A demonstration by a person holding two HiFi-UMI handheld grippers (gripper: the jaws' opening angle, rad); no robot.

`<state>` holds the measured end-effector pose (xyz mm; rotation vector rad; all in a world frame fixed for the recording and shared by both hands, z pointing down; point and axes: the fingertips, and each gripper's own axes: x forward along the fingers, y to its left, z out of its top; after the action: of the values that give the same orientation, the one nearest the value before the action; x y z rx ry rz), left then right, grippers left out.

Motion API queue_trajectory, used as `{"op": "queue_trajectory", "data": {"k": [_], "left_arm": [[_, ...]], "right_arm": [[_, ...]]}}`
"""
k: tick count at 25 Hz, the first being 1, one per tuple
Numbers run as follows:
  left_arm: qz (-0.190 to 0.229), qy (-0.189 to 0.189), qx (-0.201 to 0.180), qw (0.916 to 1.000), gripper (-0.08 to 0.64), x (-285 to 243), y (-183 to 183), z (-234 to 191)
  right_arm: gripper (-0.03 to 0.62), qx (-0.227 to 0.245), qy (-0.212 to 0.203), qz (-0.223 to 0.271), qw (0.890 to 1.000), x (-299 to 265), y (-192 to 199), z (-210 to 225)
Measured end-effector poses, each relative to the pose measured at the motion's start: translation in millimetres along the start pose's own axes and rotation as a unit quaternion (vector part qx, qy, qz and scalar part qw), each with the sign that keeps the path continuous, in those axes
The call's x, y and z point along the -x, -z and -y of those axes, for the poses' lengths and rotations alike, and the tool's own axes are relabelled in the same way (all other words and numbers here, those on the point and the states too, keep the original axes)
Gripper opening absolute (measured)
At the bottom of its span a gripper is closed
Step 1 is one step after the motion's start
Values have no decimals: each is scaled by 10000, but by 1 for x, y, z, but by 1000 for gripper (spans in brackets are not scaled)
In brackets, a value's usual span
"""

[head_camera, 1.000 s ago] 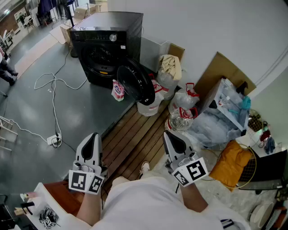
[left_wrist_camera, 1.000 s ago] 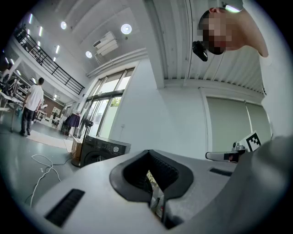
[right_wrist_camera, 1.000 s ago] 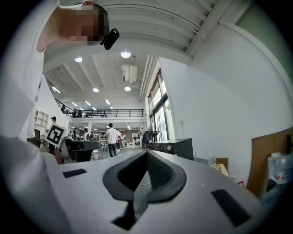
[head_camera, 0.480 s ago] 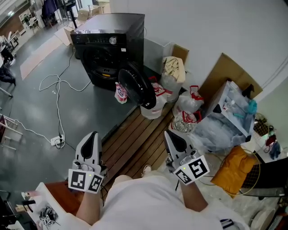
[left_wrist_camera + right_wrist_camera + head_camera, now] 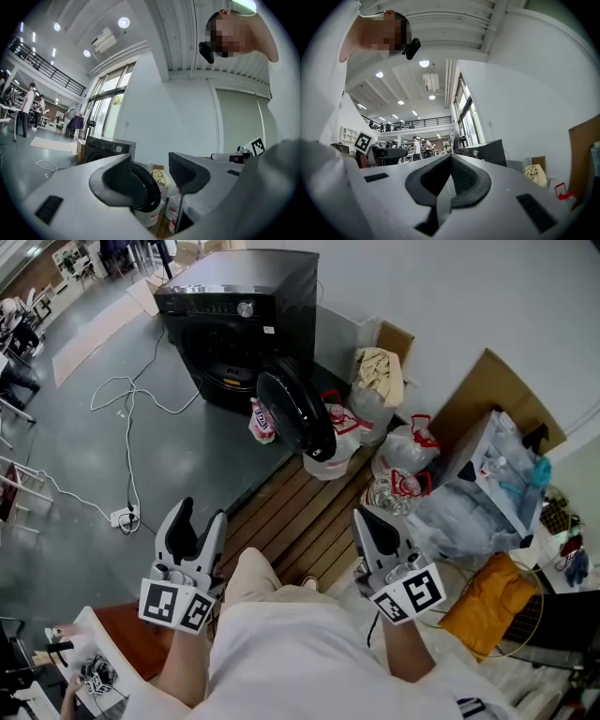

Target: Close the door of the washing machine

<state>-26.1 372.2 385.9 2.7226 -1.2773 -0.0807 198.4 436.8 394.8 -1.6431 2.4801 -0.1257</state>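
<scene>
A black washing machine [image 5: 246,320] stands at the far end of the floor, seen also in the left gripper view as the washing machine [image 5: 107,148]. Its round door [image 5: 295,413] hangs swung wide open toward me; the door [image 5: 145,190] shows between the left jaws, far off. My left gripper [image 5: 199,522] is held level well short of the machine, its jaws opening with nothing between them. My right gripper [image 5: 372,526] is shut and empty, also far from the door. The right gripper [image 5: 450,159] points toward the machine [image 5: 485,152].
White cables and a power strip [image 5: 122,517] lie on the grey floor at left. Wooden slats [image 5: 300,521] run ahead of my feet. Plastic bags [image 5: 398,460], a white bucket [image 5: 323,463], a detergent pouch [image 5: 262,421] and cardboard [image 5: 492,395] crowd the wall right of the door.
I have moved closer to the washing machine, both grippers travelling forward. The left gripper's jaws, shut in the earlier frames, have spread apart. The right gripper stays shut.
</scene>
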Motion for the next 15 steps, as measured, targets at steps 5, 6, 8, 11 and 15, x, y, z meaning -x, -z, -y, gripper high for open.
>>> {"op": "queue_trajectory", "data": {"k": [5, 6, 8, 11, 15], "left_arm": [[-227, -127, 204, 9995, 310, -30, 21, -22], [-239, -136, 250, 9993, 327, -39, 24, -29], [-285, -144, 355, 9989, 367, -58, 33, -46], [-501, -81, 485, 9975, 391, -92, 49, -77], [-715, 175, 582, 9956, 407, -143, 54, -130]], "right_arm": [[-8, -13, -12, -279, 9996, -27, 10, 6], [-8, -36, 4, -361, 9993, -35, 15, 9], [-8, -74, 39, -532, 9985, -56, 25, 17], [-8, -67, 122, -718, 9973, -98, 35, 27], [-8, 129, 289, -891, 9955, -167, 30, 33]]}}
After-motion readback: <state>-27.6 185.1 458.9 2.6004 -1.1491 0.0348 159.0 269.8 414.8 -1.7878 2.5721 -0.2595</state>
